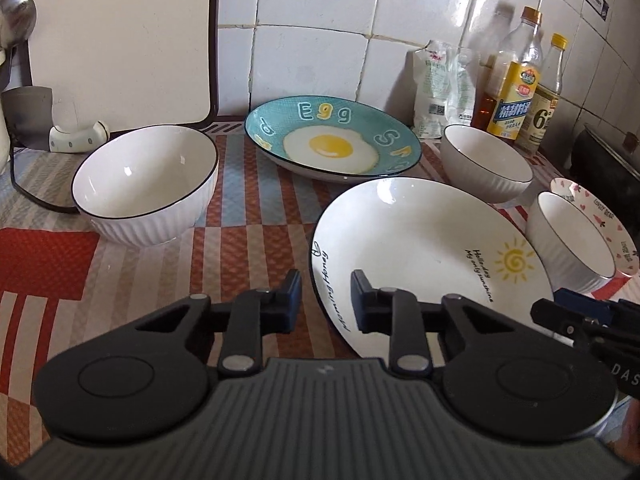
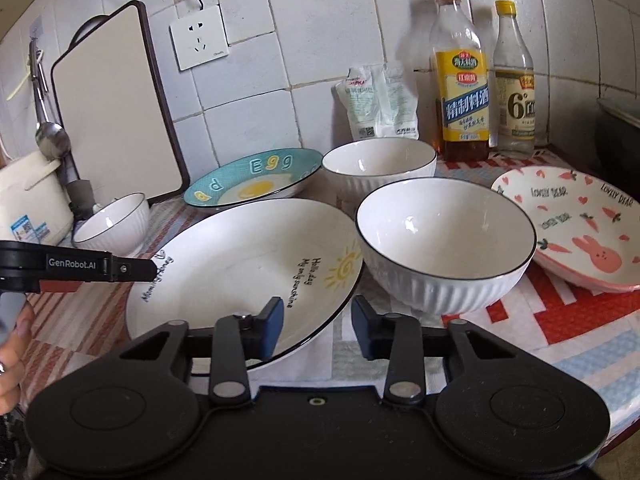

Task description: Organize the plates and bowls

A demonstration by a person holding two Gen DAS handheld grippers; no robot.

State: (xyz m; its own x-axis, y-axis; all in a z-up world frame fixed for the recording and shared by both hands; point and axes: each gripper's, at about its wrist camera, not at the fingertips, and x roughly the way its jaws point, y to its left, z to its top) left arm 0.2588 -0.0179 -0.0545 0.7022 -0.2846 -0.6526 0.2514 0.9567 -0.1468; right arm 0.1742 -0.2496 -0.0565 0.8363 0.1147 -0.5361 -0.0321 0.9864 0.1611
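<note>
We see a big white bowl on the left, well apart from the rest. Our left gripper hangs with jaws wide apart, holding nothing, over the sun plate edge. Our right gripper gapes too, its fingers either side of that plate's rim, beside another bowl.
</note>
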